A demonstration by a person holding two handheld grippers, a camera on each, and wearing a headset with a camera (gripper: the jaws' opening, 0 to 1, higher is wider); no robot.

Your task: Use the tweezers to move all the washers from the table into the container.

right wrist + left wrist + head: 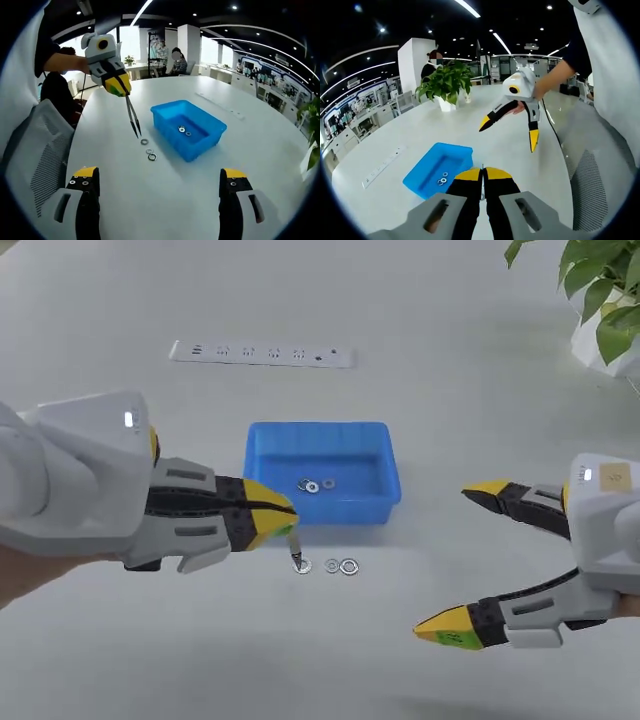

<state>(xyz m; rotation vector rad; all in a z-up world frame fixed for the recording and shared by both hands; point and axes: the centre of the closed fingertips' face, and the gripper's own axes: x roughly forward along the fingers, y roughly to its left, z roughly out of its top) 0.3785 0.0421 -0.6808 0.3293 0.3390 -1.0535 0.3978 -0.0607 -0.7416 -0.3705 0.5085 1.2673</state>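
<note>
Tweezers [296, 552] sit pinched in the closed left claw [275, 517], tips near three washers [332, 566] on the worktop [250, 660] beside the blue container [350, 508]. Other washers [314, 486] lie inside it. The right claw [447, 562] is spread wide, holding nothing.

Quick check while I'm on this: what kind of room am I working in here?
Most likely an open-plan office: a large white meeting table, a mesh office chair beside it, and rows of desks under ceiling strip lights behind.
</note>
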